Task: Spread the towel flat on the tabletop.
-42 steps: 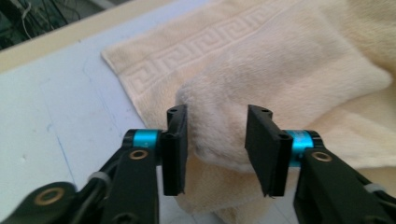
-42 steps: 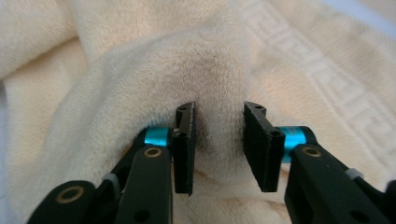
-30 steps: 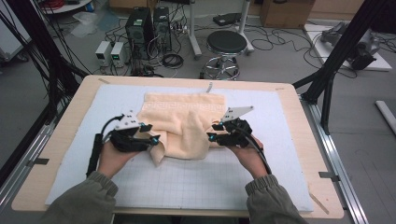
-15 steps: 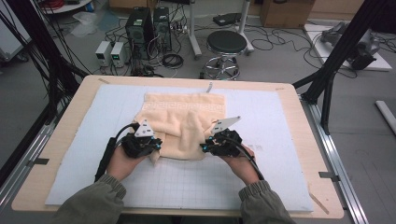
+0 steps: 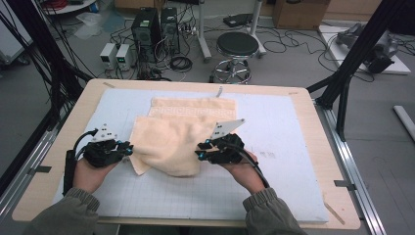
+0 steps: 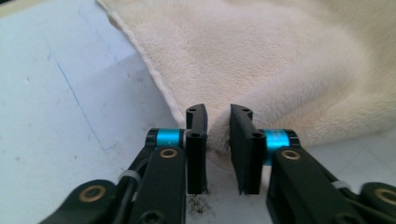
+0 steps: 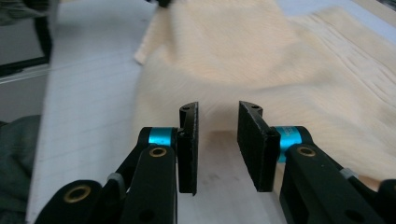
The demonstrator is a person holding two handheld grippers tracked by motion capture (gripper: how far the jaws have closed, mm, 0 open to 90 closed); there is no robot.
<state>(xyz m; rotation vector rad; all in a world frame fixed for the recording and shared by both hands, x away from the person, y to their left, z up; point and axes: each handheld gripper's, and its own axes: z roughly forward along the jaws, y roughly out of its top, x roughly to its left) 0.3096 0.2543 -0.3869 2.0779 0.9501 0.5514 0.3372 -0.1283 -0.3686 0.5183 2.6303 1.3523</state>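
Note:
A cream towel lies folded on the white mat, its near fold bulging toward me. My left gripper sits at the towel's left edge with its jaws parted. In the left gripper view the towel has a bit of its edge lying in the gap of that gripper, and the pads do not press on it. My right gripper stands open at the fold's right side. In the right gripper view the towel lies just ahead of that gripper, with bare mat between the jaws.
The white gridded mat covers a wooden table. Black frame posts stand at the right and left sides. Behind the table on the floor are a stool, computer boxes and cables.
Both grippers drew together over the towel's near fold, then let it go. The left one has backed off to the left and the fold now rests on the mat.

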